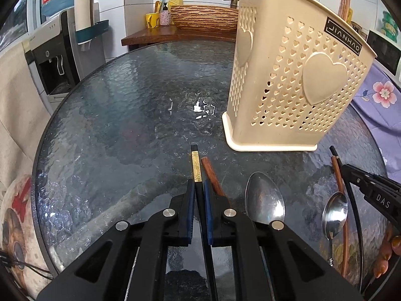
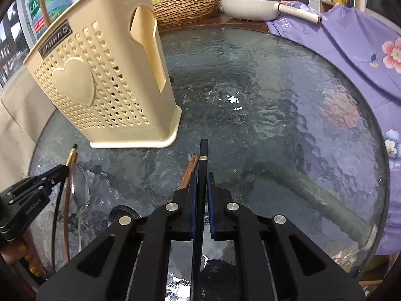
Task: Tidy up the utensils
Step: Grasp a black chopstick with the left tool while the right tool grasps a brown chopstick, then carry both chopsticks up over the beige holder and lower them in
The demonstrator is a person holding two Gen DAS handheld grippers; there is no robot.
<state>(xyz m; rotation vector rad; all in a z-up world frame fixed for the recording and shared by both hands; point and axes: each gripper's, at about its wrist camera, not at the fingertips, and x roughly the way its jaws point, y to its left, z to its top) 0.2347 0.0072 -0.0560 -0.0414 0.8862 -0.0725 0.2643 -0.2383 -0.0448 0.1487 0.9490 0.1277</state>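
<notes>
The left gripper [image 1: 199, 188] has its blue-padded black jaws pressed together on a black chopstick with a gold band [image 1: 195, 165], whose tip reaches forward over the round textured glass table [image 1: 120, 115]. Just right of it a brown wooden chopstick [image 1: 210, 175] lies on the glass, passing under the right jaw, and beside that a shiny steel spoon [image 1: 264, 198] rests bowl-up. Further right, a second steel spoon [image 1: 334, 213] lies against a thin brown chopstick [image 1: 338, 178], next to the right gripper's tip. The right gripper [image 2: 200, 183] is likewise clamped on a second black chopstick [image 2: 203, 150] with a narrow gold ring, pointing away across the table; a brown wooden chopstick [image 2: 189, 170] lies just left of it, angled under the left jaw. Ahead, between the two grippers, stands a cream plastic utensil holder [image 1: 288, 80] with heart-shaped perforations and raised hearts, upright on the glass, with brown stick ends showing above its rim. Behind the table sit a ribbed wooden basin [image 1: 203, 16] and a white pan [image 2: 248, 5]; a purple floral cloth [image 2: 351, 45] drapes over the table's right edge.
</notes>
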